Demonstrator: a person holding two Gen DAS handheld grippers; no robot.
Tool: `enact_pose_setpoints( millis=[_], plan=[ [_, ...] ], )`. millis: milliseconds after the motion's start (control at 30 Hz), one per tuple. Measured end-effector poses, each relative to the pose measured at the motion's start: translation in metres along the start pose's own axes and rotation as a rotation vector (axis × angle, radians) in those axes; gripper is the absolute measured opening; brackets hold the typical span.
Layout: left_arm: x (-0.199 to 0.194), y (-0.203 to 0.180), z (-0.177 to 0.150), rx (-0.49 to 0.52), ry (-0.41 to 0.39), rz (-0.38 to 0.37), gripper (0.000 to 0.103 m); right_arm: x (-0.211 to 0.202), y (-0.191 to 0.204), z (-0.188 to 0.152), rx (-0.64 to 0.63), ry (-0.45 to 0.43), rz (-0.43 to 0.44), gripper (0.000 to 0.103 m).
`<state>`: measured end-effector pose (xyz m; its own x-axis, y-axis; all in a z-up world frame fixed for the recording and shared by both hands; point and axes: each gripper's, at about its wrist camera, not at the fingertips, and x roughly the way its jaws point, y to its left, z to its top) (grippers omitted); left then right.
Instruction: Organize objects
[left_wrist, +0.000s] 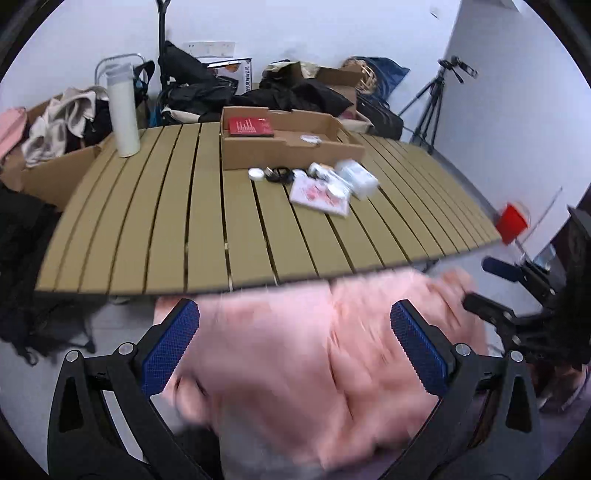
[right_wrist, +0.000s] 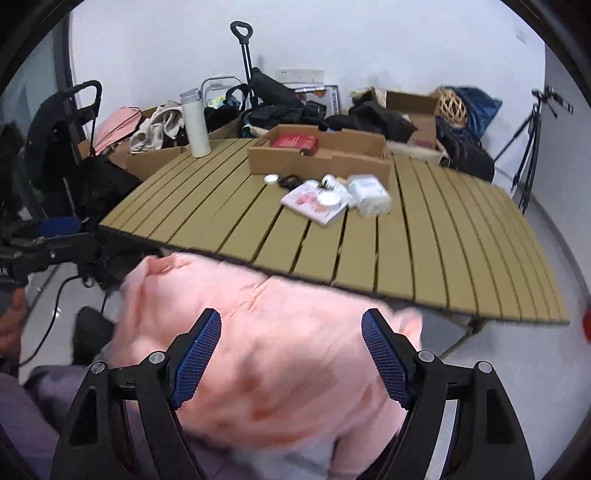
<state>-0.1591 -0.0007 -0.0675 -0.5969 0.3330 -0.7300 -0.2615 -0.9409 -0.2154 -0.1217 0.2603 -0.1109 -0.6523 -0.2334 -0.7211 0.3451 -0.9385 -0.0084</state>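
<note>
Between open right tongs: pink garment

Pink garment, tan slatted table

Pink cloth motion-blurred, btm cut off; small table items too blurry to ID.
</note>
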Motion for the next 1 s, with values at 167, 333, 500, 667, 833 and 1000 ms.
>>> enact_pose_setpoints(
  millis=[167,333,500,667,833,1000],
  plan=[
    [0.089,0.034,0.056,-0.042,0.027,0.012,0.078,0.059,-0.02,0.038,-0.029,-0.047,-0.01,0.082],
    [0.183,0.039,0.106,0.031,0.07,0.106,0.062,0.136,-0.033,0.07,-0.081,-0.011,-0.04,0.082],
    [0.241,0.051,0.136,0.014,0.075,0.099,0.062,0.193,-0.045,0.098,-0.133,-0.02,-0.055,0.077],
    [0.276,0.058,0.145,0.026,0.103,0.096,0.055,0.236,-0.059,0.111,-0.115,0.012,-0.07,0.063],
    [0.285,0.053,0.149,0.09,0.076,0.18,0.025,0.255,-0.06,0.113,-0.094,0.035,-0.039,0.032],
    [0.283,0.049,0.147,0.097,0.086,0.188,0.025,0.258,-0.068,0.112,-0.05,0.018,0.004,0.023]
  ],
)
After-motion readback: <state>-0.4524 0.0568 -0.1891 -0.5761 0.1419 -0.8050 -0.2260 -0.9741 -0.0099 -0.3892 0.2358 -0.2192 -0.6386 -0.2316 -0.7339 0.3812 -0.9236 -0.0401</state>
